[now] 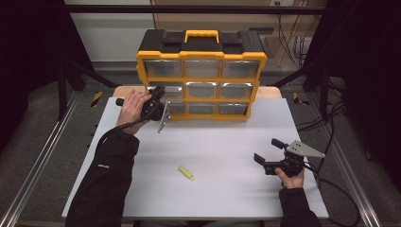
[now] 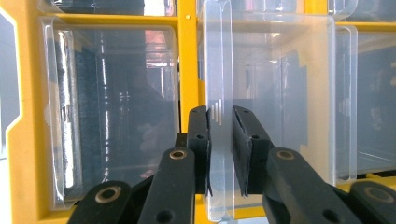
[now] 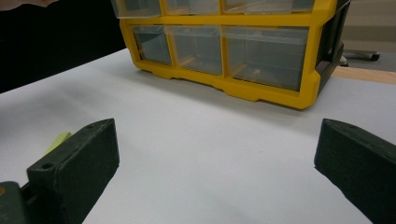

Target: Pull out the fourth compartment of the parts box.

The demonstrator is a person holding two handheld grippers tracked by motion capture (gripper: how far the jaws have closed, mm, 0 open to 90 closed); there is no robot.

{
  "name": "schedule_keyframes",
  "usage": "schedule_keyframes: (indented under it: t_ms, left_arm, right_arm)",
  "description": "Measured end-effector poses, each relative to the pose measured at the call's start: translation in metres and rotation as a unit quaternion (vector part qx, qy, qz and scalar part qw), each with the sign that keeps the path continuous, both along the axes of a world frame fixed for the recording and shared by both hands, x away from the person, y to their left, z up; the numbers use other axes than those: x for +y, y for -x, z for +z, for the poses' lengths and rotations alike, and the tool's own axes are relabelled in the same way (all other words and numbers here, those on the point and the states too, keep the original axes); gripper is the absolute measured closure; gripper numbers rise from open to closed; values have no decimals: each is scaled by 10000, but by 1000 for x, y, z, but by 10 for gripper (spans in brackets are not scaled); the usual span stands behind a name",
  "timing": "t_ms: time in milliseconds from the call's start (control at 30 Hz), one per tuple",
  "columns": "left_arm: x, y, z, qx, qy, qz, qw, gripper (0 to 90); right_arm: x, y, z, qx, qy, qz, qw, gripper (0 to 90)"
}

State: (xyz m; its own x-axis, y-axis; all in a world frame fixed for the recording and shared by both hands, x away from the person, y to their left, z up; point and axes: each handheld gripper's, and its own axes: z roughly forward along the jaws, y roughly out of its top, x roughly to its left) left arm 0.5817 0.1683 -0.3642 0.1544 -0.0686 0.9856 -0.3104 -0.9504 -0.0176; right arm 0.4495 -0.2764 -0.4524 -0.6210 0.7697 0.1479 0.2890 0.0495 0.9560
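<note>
Black jaws of the left gripper (image 2: 221, 154) fill the bottom centre of the left gripper view, clenched on the clear plastic pull tab (image 2: 218, 70) of a transparent drawer (image 2: 280, 93); the tab runs as a tall narrow strip from the top of that frame to its bottom, pinched between the pads about two-thirds of the way down. In the high view this gripper (image 1: 160, 97) sits left of centre against the left column of the yellow-and-black plastic drawer cabinet (image 1: 201, 75), at its middle row, with the hand behind it to the left. The cabinet stands upright at the far edge of the white rectangular table (image 1: 217, 142), its long side running across the frame, drawer fronts facing the person, an orange carry handle on top. The drawers are see-through with yellow dividers between them. Lower right, the right gripper (image 1: 269, 151) rests with jaws spread wide and nothing between them, well apart from the cabinet. A small yellow-green stick (image 1: 186, 173) lies at lower centre on the broad bare tabletop, angled from upper left to lower right.
</note>
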Motion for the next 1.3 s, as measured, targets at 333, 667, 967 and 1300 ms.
schedule_keyframes:
  t_ms: [333,667,967,1300]
  left_arm:
    - [1,7,-1,-40,-33,-19,10000,777]
    - [1,13,-2,-44,-15,-25,10000,777]
    - [0,17,-2,-46,-57,20,10000,776]
    - [1,22,-4,-69,-5,1,10000,777]
  right_arm:
    - [1,-1,-1,18,34,1,10000,6]
    - [0,0,0,-5,18,2,10000,6]
    - [0,0,0,-1,20,-2,10000,5]
    - [0,0,0,11,21,-5,10000,5]
